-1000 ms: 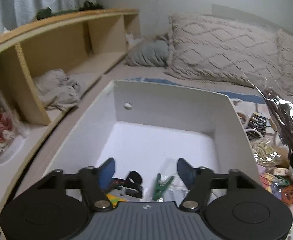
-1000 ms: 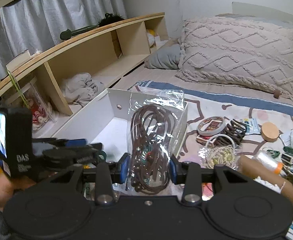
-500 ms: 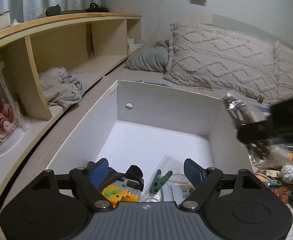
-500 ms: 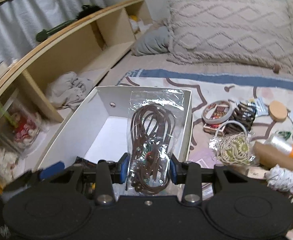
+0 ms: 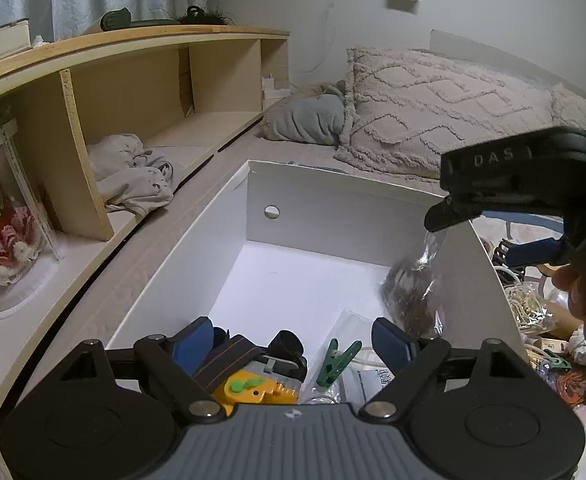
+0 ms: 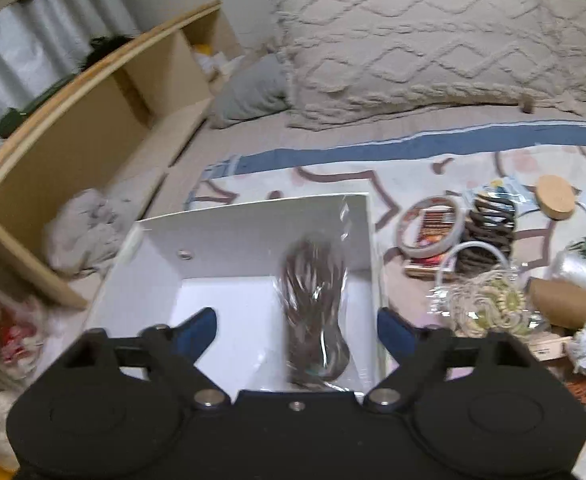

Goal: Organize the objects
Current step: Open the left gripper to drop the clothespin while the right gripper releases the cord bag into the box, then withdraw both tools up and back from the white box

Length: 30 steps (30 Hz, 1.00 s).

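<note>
bag of brown cord (image 6: 315, 308) drops into white box (image 6: 253, 216) between right gripper (image 6: 297, 334) fingers, whose jaws have just been opening, now wide. left gripper (image 5: 293, 344) wide, empty. we lift clear before the next pick.

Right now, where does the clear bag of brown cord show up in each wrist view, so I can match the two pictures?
Left wrist view: the bag of brown cord is right of centre, inside the white box, against its right wall.
Right wrist view: the bag is at centre, in the box's right half, between the spread fingers without touching them.
Shared landmark: the round hole in the box's far wall.
</note>
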Tool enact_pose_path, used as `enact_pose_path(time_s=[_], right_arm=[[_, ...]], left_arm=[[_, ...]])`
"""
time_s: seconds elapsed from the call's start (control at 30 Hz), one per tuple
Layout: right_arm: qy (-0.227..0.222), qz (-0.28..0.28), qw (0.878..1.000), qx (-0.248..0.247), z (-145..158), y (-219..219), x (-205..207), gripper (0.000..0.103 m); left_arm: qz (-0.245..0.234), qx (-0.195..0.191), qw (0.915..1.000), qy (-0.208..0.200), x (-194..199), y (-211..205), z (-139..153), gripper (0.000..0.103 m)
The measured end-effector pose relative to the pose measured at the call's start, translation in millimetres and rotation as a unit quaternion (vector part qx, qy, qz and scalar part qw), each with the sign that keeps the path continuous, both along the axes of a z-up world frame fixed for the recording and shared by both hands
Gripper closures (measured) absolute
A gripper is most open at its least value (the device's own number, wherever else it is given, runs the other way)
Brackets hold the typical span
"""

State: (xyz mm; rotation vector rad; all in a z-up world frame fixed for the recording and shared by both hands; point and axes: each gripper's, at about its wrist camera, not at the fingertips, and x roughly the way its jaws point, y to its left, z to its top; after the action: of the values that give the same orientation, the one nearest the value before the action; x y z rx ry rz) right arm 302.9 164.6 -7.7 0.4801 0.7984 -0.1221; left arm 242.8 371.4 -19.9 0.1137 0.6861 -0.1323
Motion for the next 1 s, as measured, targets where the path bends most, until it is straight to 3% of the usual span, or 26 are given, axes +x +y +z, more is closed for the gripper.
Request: enact_pose_path(time_s=[0.6, 1.0], right_arm=[[-0.022, 0.11, 0.994, 0.004, 8, -9, -21, 0.01], [-0.045, 0.146, 0.987, -0.039, 16, -17, -51, 0.004]], left_arm=[[-0.002, 0.003, 0.9999, 0.016, 0, -7, -1, 0.012], [0.0, -0.006, 0.9999, 0.014, -9, -11, 9, 0.005]])
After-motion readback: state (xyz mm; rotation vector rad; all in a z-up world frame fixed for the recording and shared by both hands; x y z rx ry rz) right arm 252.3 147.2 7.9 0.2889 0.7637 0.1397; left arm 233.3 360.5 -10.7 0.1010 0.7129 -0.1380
